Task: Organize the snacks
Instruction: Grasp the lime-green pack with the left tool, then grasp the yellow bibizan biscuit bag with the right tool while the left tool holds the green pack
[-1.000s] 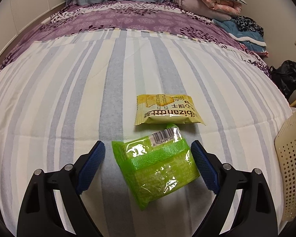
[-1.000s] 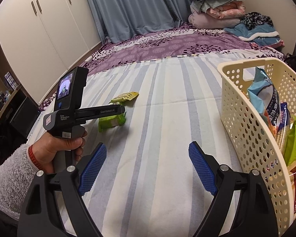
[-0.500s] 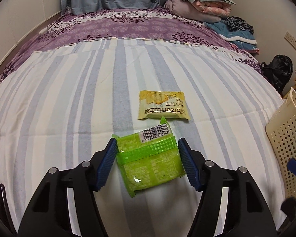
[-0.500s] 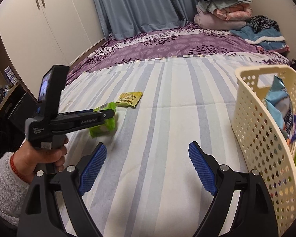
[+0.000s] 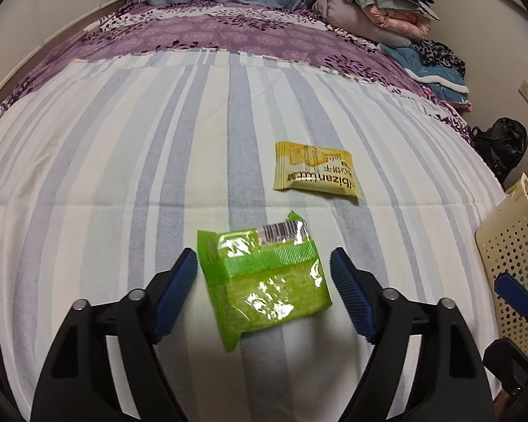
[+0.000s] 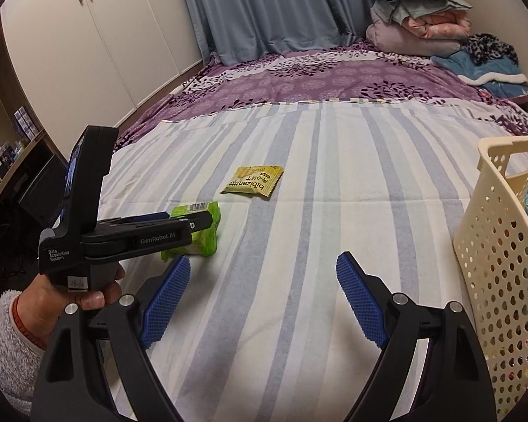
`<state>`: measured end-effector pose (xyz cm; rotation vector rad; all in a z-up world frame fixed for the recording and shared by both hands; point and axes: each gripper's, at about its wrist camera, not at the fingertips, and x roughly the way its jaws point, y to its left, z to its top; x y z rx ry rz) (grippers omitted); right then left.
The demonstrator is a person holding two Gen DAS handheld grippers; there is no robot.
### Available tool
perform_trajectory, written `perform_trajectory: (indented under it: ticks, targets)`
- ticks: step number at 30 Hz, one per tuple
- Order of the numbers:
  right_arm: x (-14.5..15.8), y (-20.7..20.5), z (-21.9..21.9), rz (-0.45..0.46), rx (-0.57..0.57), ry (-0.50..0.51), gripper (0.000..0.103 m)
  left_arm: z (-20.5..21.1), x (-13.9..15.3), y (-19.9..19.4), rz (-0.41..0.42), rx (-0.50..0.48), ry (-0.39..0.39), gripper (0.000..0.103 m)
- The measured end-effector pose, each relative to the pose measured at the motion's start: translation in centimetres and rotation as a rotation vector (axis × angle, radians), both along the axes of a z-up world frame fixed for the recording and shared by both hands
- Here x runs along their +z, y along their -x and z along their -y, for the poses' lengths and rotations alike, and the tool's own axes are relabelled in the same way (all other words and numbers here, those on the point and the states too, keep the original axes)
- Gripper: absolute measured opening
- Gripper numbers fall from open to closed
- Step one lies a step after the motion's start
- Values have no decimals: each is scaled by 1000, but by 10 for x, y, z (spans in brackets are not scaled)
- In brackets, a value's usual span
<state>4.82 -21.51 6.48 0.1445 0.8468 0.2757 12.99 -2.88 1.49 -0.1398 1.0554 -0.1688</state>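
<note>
A green snack packet [image 5: 264, 277] lies on the striped bed sheet between the fingers of my left gripper [image 5: 264, 295]. The jaws are open, with a small gap on each side of the packet. In the right wrist view the left gripper [image 6: 179, 225] sits over the same green packet [image 6: 207, 235]. A yellow snack packet [image 5: 315, 174] lies flat just beyond it, and it also shows in the right wrist view [image 6: 253, 183]. My right gripper [image 6: 264, 302] is open and empty above the sheet, left of the cream basket [image 6: 496, 256].
The perforated cream basket [image 5: 510, 253] stands at the right edge of the bed. Folded blankets [image 6: 422, 24] and clothes lie at the far right corner. White wardrobes [image 6: 88, 45] stand on the left. A black bag [image 5: 500, 144] sits beside the bed.
My left gripper's jaws have opened wider around the green packet than half a second ago. My right gripper has swung left, so less of the basket shows.
</note>
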Motion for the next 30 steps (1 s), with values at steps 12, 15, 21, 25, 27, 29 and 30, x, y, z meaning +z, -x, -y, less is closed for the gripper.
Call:
perform_trajectory:
  ticks: [12, 15, 21, 25, 27, 29, 30]
  targets:
    - [-6, -20, -3, 1, 17, 28, 85, -2, 4, 9, 44, -13, -65, 65]
    - [-11, -40, -12, 1, 58, 42, 85, -11, 11, 13, 62, -4, -71, 65]
    - [-21, -89, -37, 11, 135, 85, 85, -27, 22, 18, 75, 15, -65, 65]
    - [-27, -127, -52, -7, 187, 80, 85, -32, 27, 19, 78, 18, -67, 65]
    - [-29, -141, -59, -15, 202, 76, 85, -35, 28, 20, 79, 21, -68, 65]
    - [-32, -157, -66, -24, 222, 80, 85, -38, 30, 21, 80, 25, -67, 65]
    - [-33, -163, -71, -29, 235, 85, 85, -40, 30, 21, 81, 27, -67, 65]
